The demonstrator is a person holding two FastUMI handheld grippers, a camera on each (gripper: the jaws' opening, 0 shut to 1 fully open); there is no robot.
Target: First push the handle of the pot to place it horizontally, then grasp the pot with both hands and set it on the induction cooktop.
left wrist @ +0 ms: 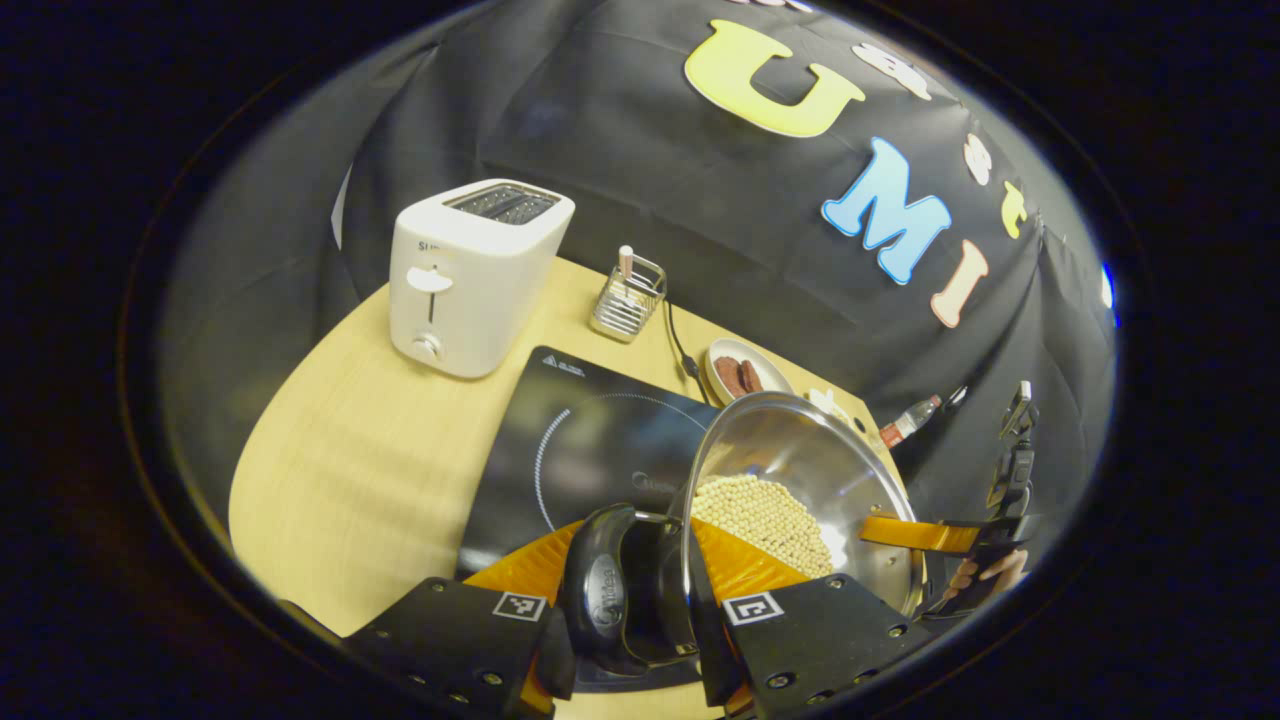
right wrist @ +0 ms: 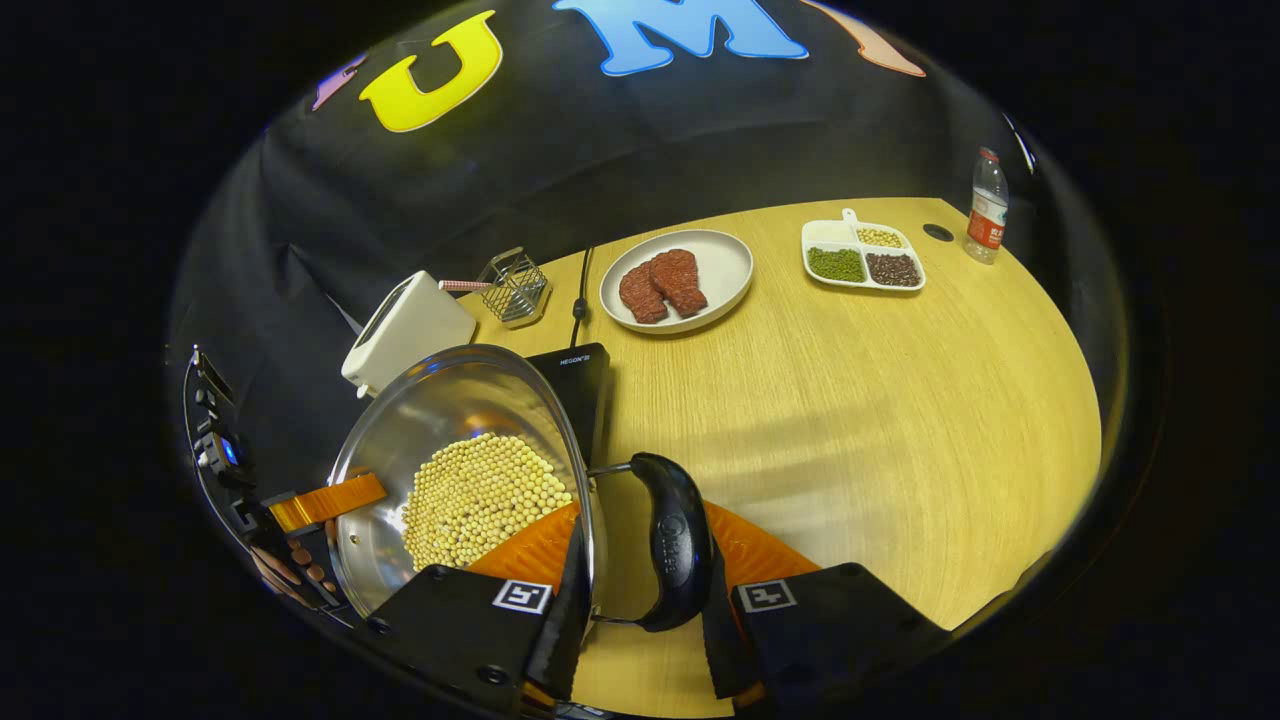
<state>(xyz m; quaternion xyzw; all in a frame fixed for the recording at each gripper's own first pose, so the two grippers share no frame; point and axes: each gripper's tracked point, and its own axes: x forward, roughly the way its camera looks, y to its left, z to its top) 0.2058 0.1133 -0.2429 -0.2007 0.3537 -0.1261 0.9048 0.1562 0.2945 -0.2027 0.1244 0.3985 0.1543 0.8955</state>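
Note:
A steel pot (left wrist: 800,470) holding soybeans (left wrist: 765,520) has a black handle on each side. My left gripper (left wrist: 645,575) is shut on the near handle (left wrist: 605,590), one finger outside it and the other inside the rim. My right gripper (right wrist: 650,555) is shut the same way on the opposite handle (right wrist: 675,540) of the pot (right wrist: 450,440). The pot looks tilted, at the right edge of the black induction cooktop (left wrist: 590,440); I cannot tell if it rests on anything. Each gripper's far finger (left wrist: 920,535) (right wrist: 325,503) shows across the pot, with a hand behind it.
A white toaster (left wrist: 470,280) and a wire holder (left wrist: 628,300) stand behind the cooktop. A plate of meat slices (right wrist: 680,275), a divided tray of beans (right wrist: 862,255) and a bottle (right wrist: 985,215) sit at the back of the wooden table (right wrist: 880,420). A cable (right wrist: 580,290) runs to the cooktop.

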